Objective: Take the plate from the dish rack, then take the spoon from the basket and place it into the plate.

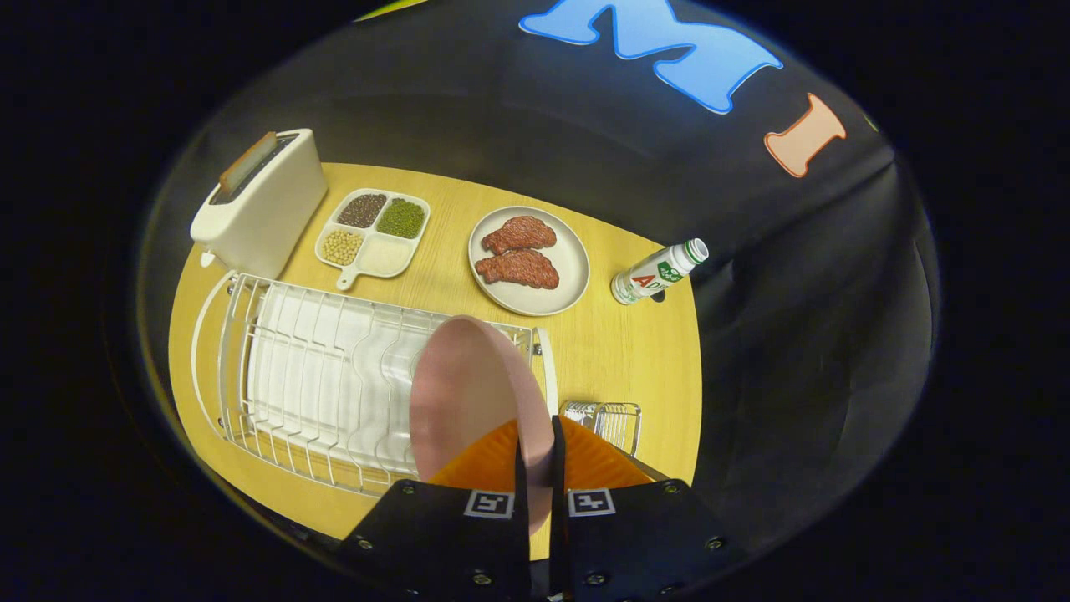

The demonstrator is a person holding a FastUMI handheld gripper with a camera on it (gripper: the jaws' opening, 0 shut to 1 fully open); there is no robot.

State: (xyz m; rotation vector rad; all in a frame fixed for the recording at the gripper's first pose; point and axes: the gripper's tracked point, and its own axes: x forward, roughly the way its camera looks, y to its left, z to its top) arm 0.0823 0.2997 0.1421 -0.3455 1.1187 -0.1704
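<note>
Gripping the pink plate (468, 393) by its rim, the gripper (535, 468) is seen at the near edge of the scene, w/ both orange fingers (598, 460) closed tight on the plate's edge, one on each side. The plate is held upright, nearly edge-on, its broad pink face turned toward the rack side. It is raised above the near right end of the white wire dish rack (318, 376); whether it touches the wires can't be told.

Just beyond the fingers, to the right of the plate, a small wire basket (610, 418) is seen at the rack's end, partly hidden by the right finger. The spoon can't be made out in it from this angle.

The rack's slots are laid out across the wooden table (644, 351), approx. from the plate to the far left, w/ a white tray under the wires.

Further back, a white plate of two red meat pieces (528, 259) is set mid-table. Left of it, a white divided dish (374, 232) w/ four compartments is placed, holding dark, green and pale beans plus a whitish fill. At the far left corner a cream toaster (259, 201) is stood, w/ a slice in its slot. At the far right, near the table edge, a small white bottle (659, 272) w/ a green-and-red label is stood, well apart from the rest.
</note>
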